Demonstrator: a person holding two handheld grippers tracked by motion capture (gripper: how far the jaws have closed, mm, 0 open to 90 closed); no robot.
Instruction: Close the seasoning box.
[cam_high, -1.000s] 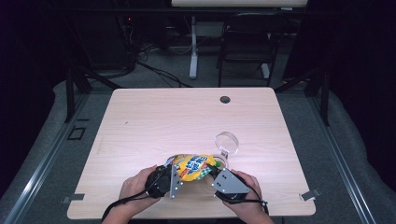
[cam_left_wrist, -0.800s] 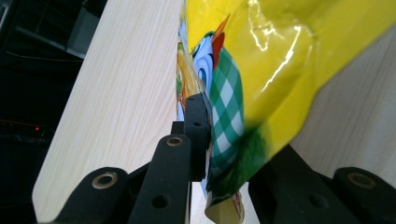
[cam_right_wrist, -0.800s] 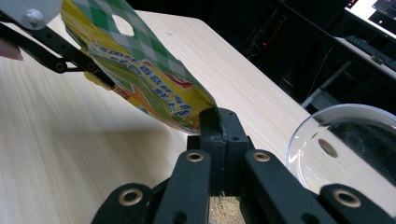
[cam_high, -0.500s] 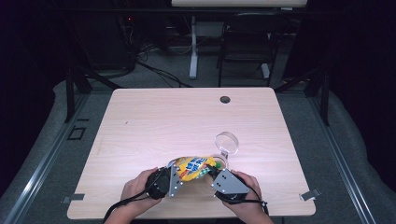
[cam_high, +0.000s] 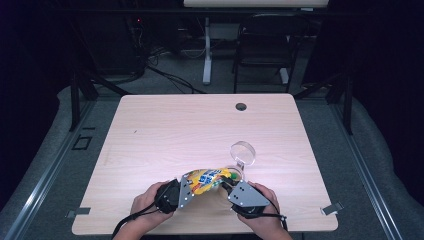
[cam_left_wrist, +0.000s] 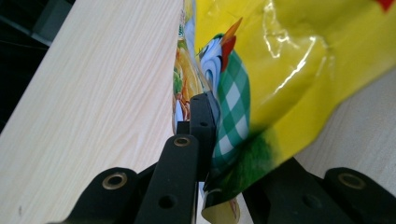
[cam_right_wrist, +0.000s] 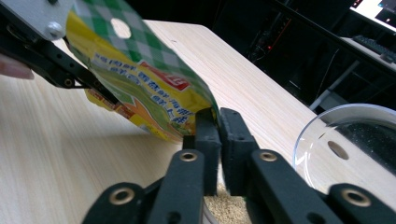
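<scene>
High view: both hands sit slightly lower than before; left gripper (cam_high: 186, 192) and right gripper (cam_high: 227, 186) stay clamped on the snack bag (cam_high: 206, 179).

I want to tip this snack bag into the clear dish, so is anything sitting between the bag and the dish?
Nothing visible does. The yellow bag is pinched at its ends by the left gripper and the right gripper, and the clear dish lies right beside the right gripper, with bare table around it.
</scene>
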